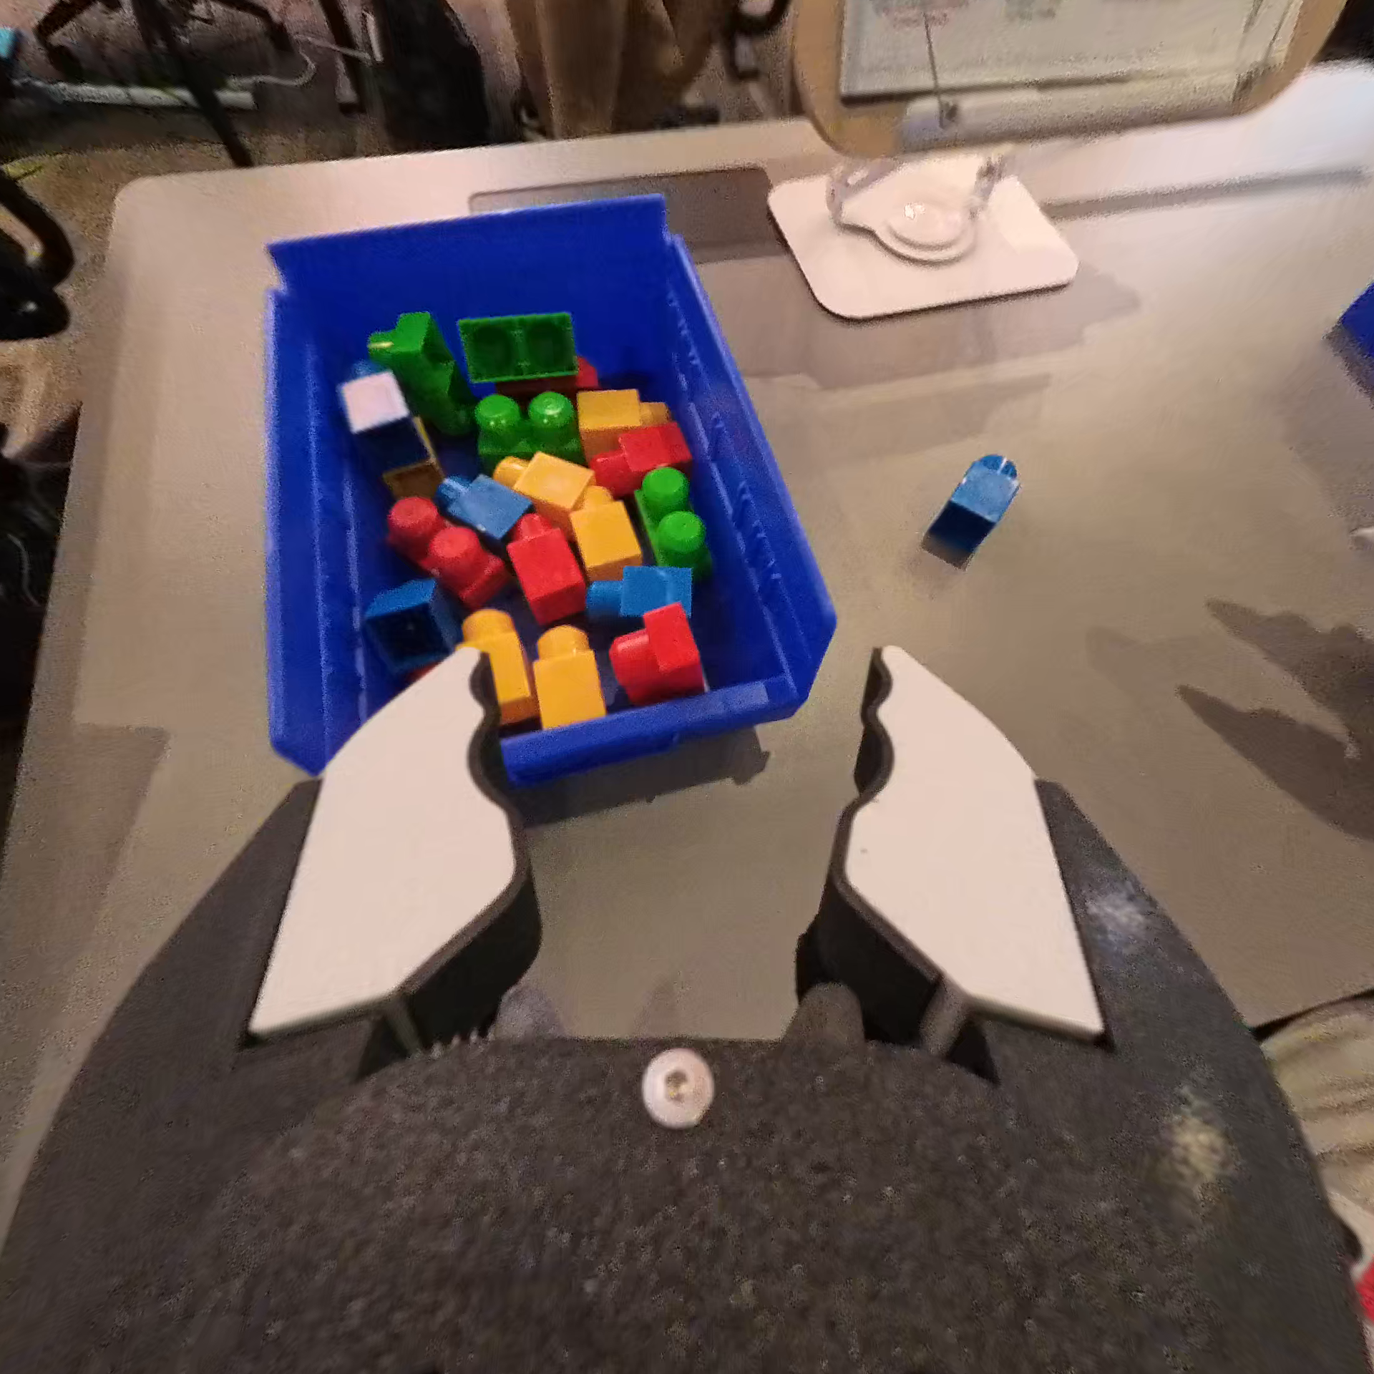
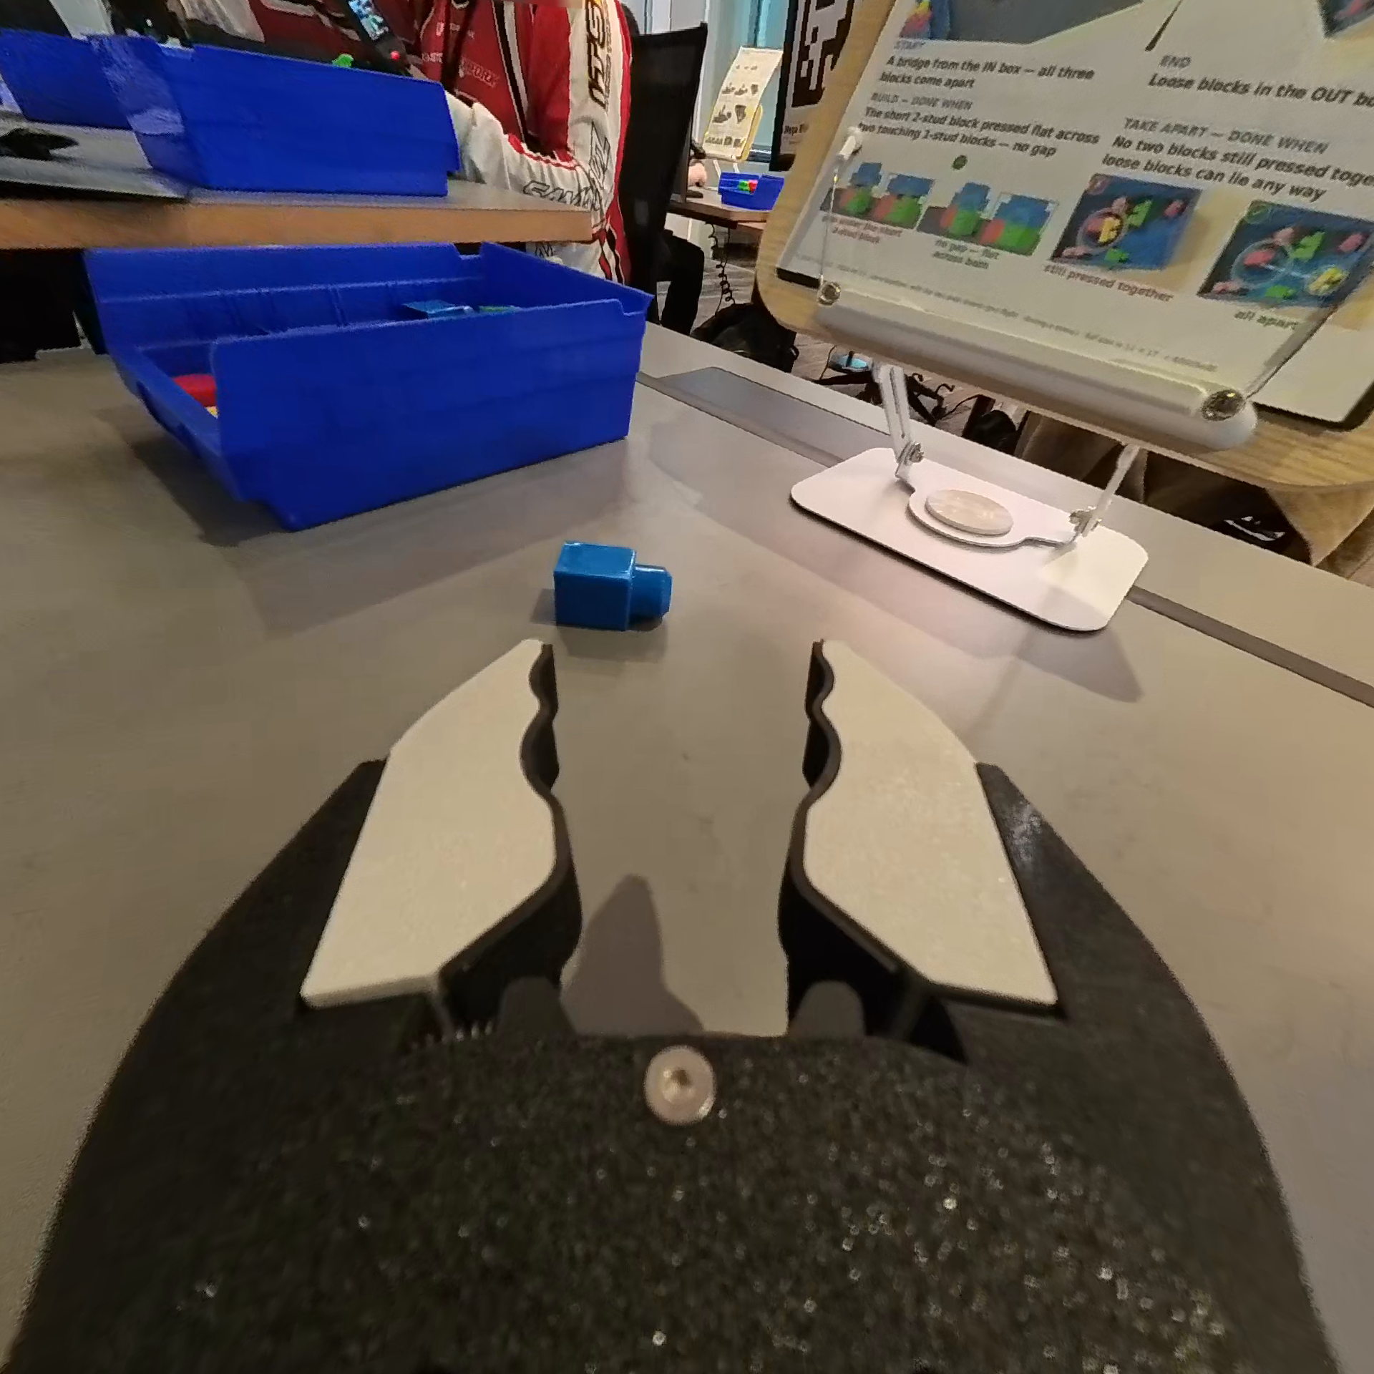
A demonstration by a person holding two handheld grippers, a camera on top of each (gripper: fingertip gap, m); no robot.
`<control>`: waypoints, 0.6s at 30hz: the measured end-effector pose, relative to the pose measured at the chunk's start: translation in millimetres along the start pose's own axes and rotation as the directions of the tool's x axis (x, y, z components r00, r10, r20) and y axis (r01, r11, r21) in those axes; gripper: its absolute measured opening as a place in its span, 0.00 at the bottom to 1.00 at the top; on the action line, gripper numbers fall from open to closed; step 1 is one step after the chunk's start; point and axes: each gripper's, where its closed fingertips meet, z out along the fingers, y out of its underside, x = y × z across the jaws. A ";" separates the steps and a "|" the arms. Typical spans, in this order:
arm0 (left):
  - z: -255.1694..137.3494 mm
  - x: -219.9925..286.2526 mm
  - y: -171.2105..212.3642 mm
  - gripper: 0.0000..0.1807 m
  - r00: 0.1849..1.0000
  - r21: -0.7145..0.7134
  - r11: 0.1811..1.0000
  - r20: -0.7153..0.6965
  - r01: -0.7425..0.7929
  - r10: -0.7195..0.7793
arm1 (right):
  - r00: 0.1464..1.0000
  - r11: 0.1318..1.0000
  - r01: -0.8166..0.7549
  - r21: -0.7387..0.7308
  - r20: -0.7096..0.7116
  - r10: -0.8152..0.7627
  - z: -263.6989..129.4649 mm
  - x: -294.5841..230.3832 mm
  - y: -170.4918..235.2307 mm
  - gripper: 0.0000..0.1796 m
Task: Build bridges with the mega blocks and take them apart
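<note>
Both grippers are spread wide and hold nothing. Left gripper (image 1: 676, 654) hangs at the lower centre of its view, over the near rim of a blue bin (image 1: 751, 476) heaped with red, yellow, green and blue mega blocks (image 1: 550, 520). Right gripper (image 2: 680, 647) sits low over the grey table (image 2: 223, 743), its fingers parted just short of a single blue block (image 2: 606, 585) lying on its side at frame centre, stud pointing right. A white stand (image 2: 966, 531) with an instruction card occupies the upper right.

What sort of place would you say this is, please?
Probably a shared workroom for data collection: grey tables holding blue bins of toy blocks, an instruction board on a stand, and a person seated behind.
</note>
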 end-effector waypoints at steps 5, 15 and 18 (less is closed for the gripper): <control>-1.7 -7.5 40.7 0.51 0.999 -0.023 0.999 0.025 0.033 -0.032 | 0.999 0.999 0.034 -0.011 0.000 -0.034 2.1 -4.0 1.1 0.36; 52.5 -2.1 25.0 0.47 0.992 -0.350 0.929 -0.011 -0.120 0.124 | 0.999 0.998 0.051 -0.022 -0.003 -0.051 2.8 -4.1 3.0 0.36; 74.8 1.8 26.5 0.45 0.962 -0.490 0.830 -0.089 -0.268 0.259 | 0.998 0.998 0.056 -0.027 -0.008 -0.056 1.9 -2.8 4.2 0.35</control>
